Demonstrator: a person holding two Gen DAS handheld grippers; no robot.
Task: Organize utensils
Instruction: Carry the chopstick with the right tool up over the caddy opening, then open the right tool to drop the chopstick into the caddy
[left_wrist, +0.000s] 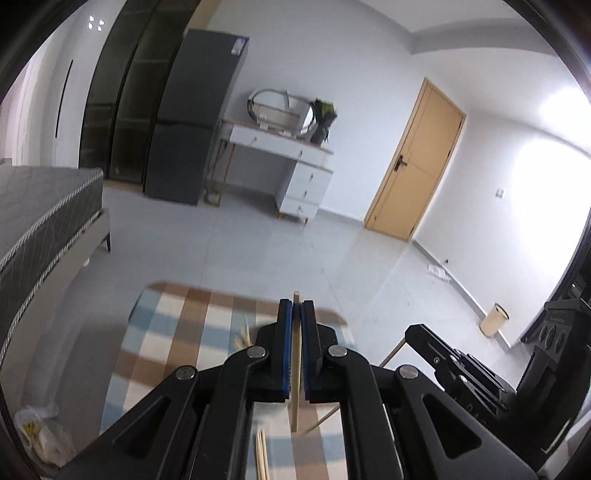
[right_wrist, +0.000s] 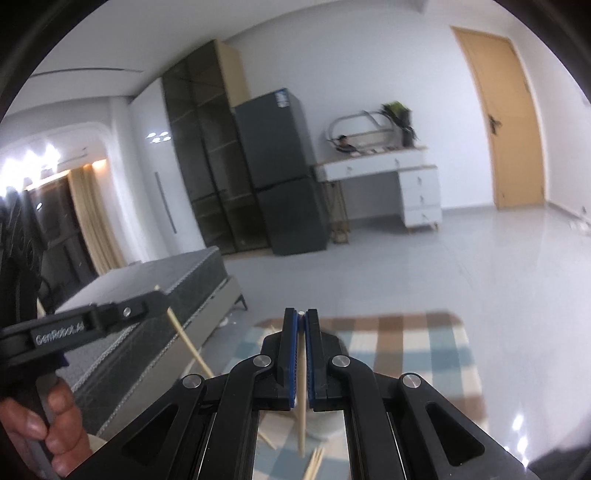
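Wooden chopstick (left_wrist: 295, 363) clamped in left hand-held gripper (left_wrist: 296, 306); another chopstick (right_wrist: 301, 387) in right hand-held gripper (right_wrist: 301, 317).

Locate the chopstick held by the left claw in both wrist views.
Left wrist: the pale wooden chopstick runs vertically at bottom centre, clamped between the left claw's blue pads.
Right wrist: the same chopstick slants at lower left, sticking out below the left claw.
Shared landmark: the dark grey fridge beside the white dressing table.
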